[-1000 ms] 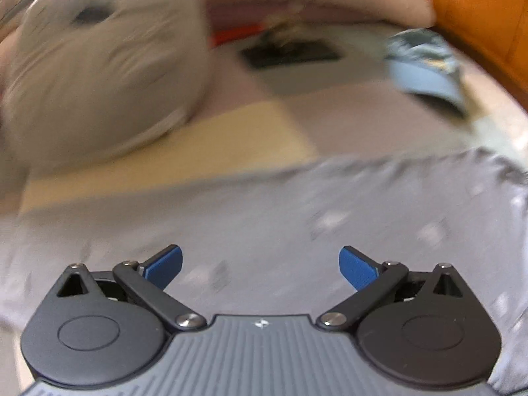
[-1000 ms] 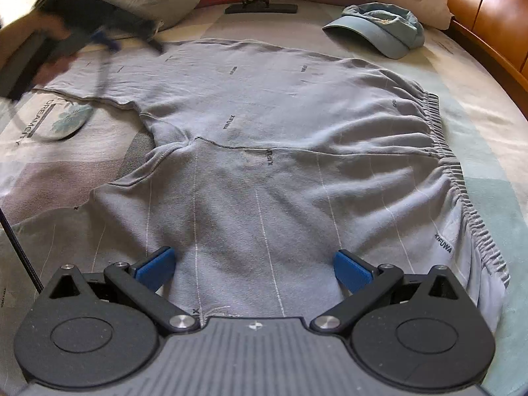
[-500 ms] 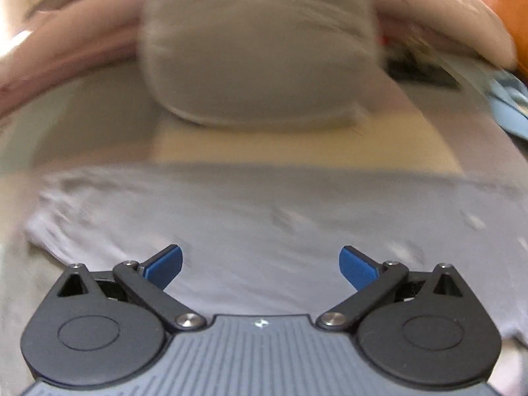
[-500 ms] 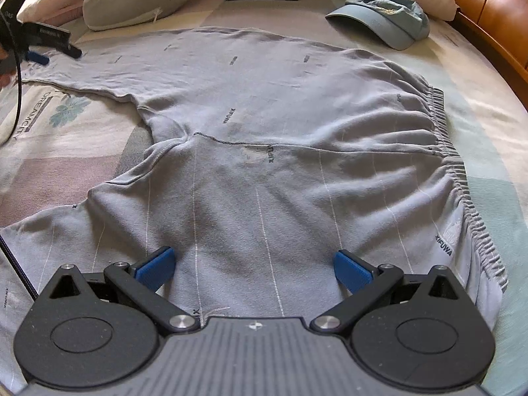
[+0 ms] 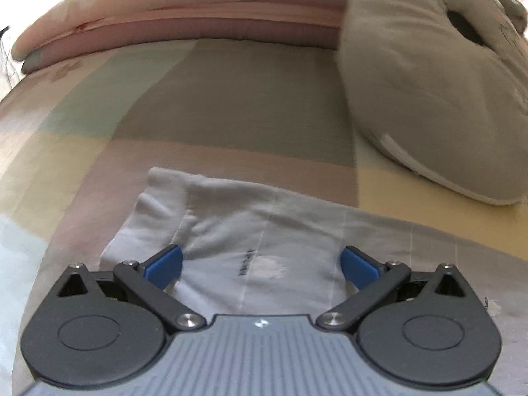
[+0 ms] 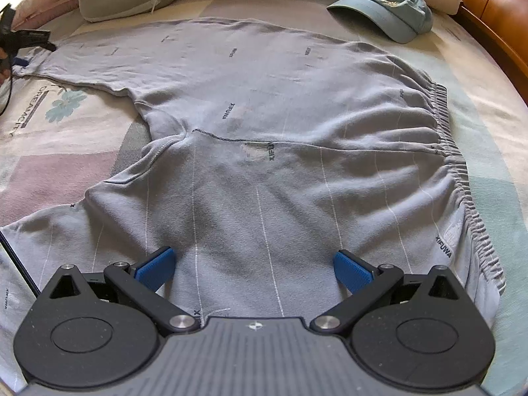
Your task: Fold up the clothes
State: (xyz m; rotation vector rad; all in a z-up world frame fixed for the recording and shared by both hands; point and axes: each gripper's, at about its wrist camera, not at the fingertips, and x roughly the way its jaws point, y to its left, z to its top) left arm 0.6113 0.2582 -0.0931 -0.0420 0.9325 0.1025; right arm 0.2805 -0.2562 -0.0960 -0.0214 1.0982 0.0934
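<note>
Grey sweatpants [image 6: 270, 171] with thin white lines lie spread flat on a bed, waistband to the right, both legs running left. My right gripper [image 6: 253, 269] hovers open over the near leg, nothing between its blue pads. In the left wrist view the far leg's cuff end [image 5: 231, 217] lies flat, and my left gripper [image 5: 260, 262] stands open just above it, its pads straddling the fabric. From the right wrist view the left gripper [image 6: 23, 41] shows small at the far left edge, over that cuff.
A patchwork bedsheet [image 6: 66, 151] covers the bed. A blue cap [image 6: 386, 16] lies at the back right, a grey pillow [image 5: 435, 92] and a pink rolled quilt [image 5: 184, 23] at the back. A wooden bed frame [image 6: 495, 23] borders the right side.
My left gripper has swung left along the far leg to its cuff end, the pillow sliding to the right of its view. The right gripper has barely moved.
</note>
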